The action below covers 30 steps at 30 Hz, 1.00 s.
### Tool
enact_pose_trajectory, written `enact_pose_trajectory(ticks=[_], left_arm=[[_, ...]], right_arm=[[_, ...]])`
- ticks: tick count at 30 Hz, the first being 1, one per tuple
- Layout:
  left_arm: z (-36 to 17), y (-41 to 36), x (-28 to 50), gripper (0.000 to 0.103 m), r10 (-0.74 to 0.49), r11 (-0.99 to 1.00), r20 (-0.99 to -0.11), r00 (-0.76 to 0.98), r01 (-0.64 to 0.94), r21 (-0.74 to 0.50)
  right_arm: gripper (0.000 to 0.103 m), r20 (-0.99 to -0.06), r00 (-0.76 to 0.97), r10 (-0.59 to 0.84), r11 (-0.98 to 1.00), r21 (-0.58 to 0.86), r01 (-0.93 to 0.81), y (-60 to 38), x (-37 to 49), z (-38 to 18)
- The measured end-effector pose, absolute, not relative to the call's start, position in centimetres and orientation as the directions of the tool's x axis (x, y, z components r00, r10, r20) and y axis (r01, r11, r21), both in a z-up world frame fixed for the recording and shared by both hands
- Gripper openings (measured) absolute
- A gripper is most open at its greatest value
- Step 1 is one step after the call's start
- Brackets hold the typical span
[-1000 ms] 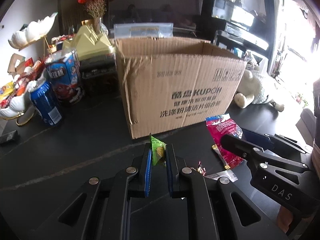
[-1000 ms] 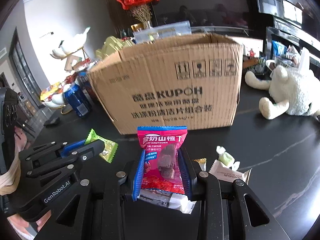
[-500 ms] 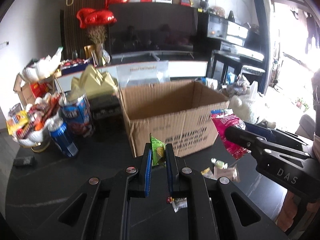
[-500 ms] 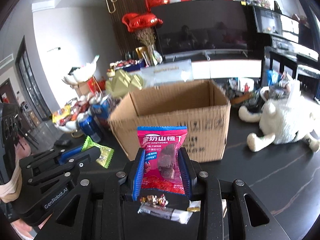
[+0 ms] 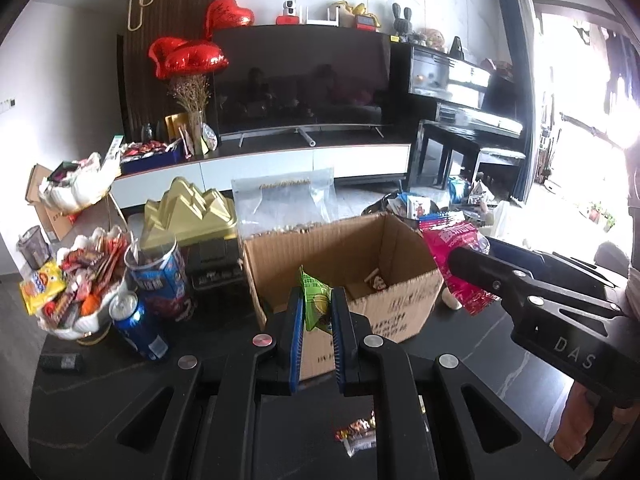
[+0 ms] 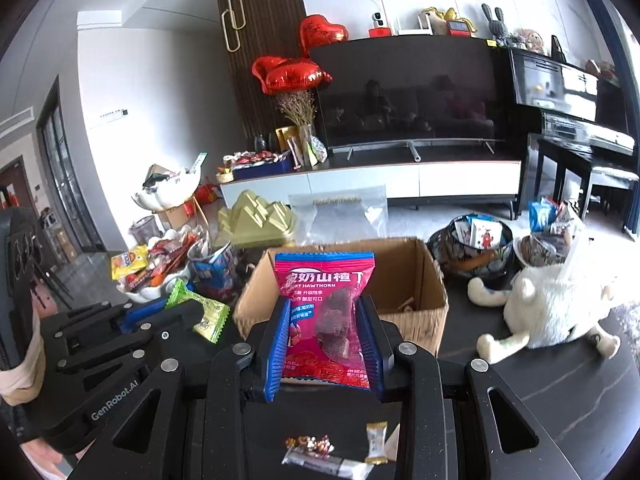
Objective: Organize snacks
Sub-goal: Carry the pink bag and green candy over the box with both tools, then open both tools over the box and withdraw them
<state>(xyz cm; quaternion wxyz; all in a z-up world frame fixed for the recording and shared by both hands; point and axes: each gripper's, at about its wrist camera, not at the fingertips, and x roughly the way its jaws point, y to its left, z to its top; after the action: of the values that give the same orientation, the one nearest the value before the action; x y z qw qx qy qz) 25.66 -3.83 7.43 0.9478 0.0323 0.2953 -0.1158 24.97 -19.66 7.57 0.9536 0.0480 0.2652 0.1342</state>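
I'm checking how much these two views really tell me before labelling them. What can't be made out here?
- Box contents: left wrist view, near wall and green packet hide most of the floor; one small item unreadable.
- Box floor: right wrist view, pink packet covers it.
- Table wrappers: right wrist view, too small, partly behind right gripper.
- Right hand: left wrist view, cut by edge.

Open-topped cardboard box (image 6: 404,280), nearly empty, stands mid-counter (image 6: 560,400). Toward the counter's left edge, blue cans (image 5: 138,326) and a heaped snack bowl (image 5: 80,280) crowd the way; toward the right edge, a plush toy (image 6: 552,304). Loose sweets (image 6: 316,446) litter the near edge.
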Motion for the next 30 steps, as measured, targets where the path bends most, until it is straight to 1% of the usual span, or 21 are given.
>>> enact_pose_trajectory(ticks=[9,13,18,21,23,24,25,26,27,28,30], left_arm=[[7.7,-3.8,30.0,0.014,-0.206,0.968,-0.589,0.781,0.252,-0.006],[6.9,-3.8,32.6,0.014,-0.204,0.967,-0.613,0.764,0.255,-0.004],[5.5,-3.6,35.5,0.014,-0.227,0.964,-0.643,0.731,0.262,-0.043],[4.6,-3.9,36.8,0.014,-0.208,0.966,-0.663,0.719,0.255,-0.026],[4.1,-4.1,37.5,0.018,-0.205,0.967,-0.682,0.702,0.251,-0.032],[4.0,-4.2,37.8,0.021,-0.201,0.968,-0.689,0.697,0.247,-0.033],[3.8,-4.1,38.1,0.031,-0.195,0.971,-0.691,0.696,0.237,-0.035],[3.8,-4.1,38.0,0.033,-0.192,0.972,-0.687,0.701,0.233,-0.034],[3.8,-4.1,37.6,0.033,-0.179,0.974,-0.683,0.708,0.227,-0.019],[3.8,-4.2,37.2,0.035,-0.173,0.973,-0.677,0.715,0.230,-0.006],[3.8,-4.2,36.3,0.035,-0.164,0.974,-0.673,0.721,0.226,0.005]], right_arm=[[0.034,-0.533,0.805,0.259,0.966,0.135,-0.222,-19.6,29.1,7.8],[0.034,-0.552,0.794,0.256,0.966,0.125,-0.225,-19.3,31.2,7.3],[0.034,-0.571,0.787,0.236,0.969,0.079,-0.233,-18.4,33.4,6.3],[0.035,-0.580,0.782,0.228,0.970,0.066,-0.233,-18.3,34.5,5.7],[0.035,-0.586,0.777,0.228,0.970,0.071,-0.231,-18.4,35.2,5.1],[0.035,-0.589,0.775,0.229,0.970,0.074,-0.231,-18.5,35.4,4.9],[0.038,-0.597,0.771,0.224,0.972,0.074,-0.224,-18.6,35.8,4.6],[0.042,-0.602,0.769,0.214,0.974,0.072,-0.215,-18.7,36.0,4.3],[0.050,-0.600,0.773,0.207,0.976,0.073,-0.205,-18.9,36.0,4.2],[0.053,-0.597,0.776,0.203,0.977,0.074,-0.199,-19.1,35.9,4.0],[0.053,-0.603,0.772,0.201,0.978,0.079,-0.193,-19.5,35.6,3.8]])
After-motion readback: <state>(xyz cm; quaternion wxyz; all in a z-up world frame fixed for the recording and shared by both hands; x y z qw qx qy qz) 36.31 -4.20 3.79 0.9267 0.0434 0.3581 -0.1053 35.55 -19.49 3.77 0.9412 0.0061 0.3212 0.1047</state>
